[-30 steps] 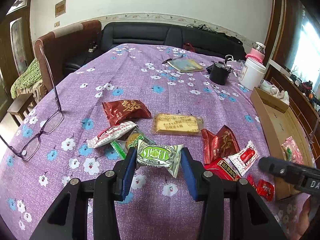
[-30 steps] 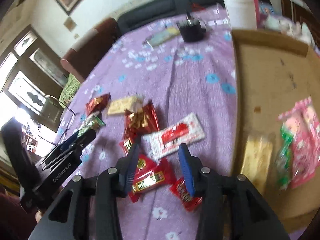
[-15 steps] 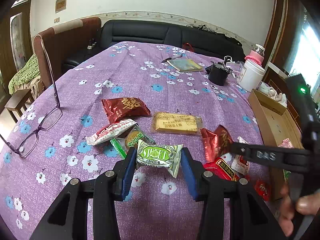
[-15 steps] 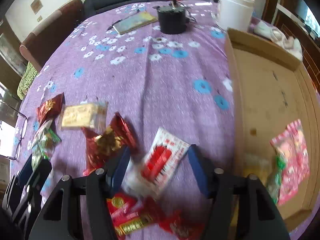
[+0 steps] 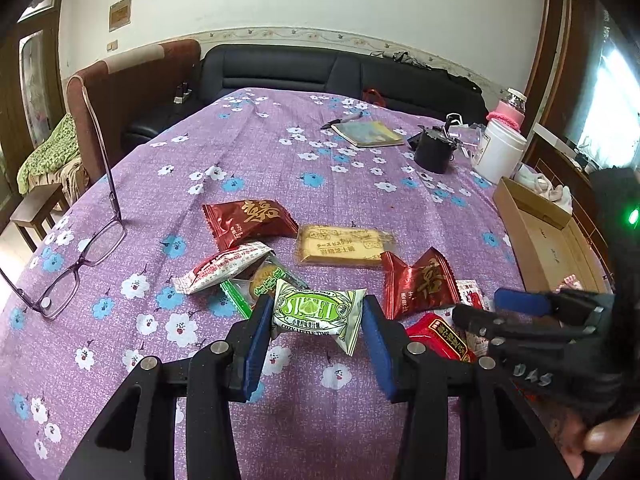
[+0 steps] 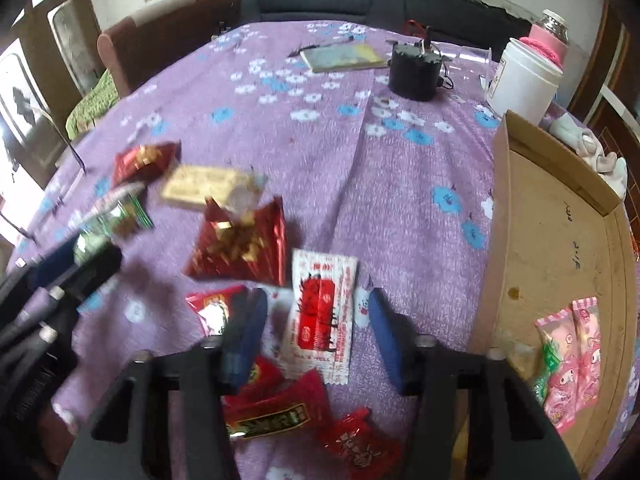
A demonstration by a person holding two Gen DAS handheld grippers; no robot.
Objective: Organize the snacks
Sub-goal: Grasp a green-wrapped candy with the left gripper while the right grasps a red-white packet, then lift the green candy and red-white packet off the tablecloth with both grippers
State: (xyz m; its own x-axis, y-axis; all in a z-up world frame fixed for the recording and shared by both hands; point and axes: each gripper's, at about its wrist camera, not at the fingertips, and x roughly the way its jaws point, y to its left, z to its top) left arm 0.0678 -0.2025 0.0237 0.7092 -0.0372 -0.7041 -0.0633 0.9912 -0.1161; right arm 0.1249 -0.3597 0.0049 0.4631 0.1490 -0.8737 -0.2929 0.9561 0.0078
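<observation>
My left gripper (image 5: 316,320) is shut on a green and white "Sweet" snack packet (image 5: 316,312) and holds it just above the purple flowered tablecloth (image 5: 260,160). My right gripper (image 6: 316,320) is open, its fingers on either side of a white and red sachet (image 6: 322,312) lying on the cloth. Several loose snacks lie around: a dark red packet (image 5: 248,218), a yellow biscuit pack (image 5: 344,244), a red foil packet (image 6: 240,244), small red packets (image 6: 272,412). A cardboard box (image 6: 560,240) at the right holds pink and green snacks (image 6: 572,356).
Glasses (image 5: 80,256) stand at the left of the table. A notebook with a pen (image 5: 368,134), a black pot (image 5: 434,154) and a white jar (image 5: 500,152) sit at the back right. A sofa and an armchair stand behind the table.
My right gripper has swung left and down over the white and red sachet, which now lies between its open fingers. My left gripper still holds the green packet in place.
</observation>
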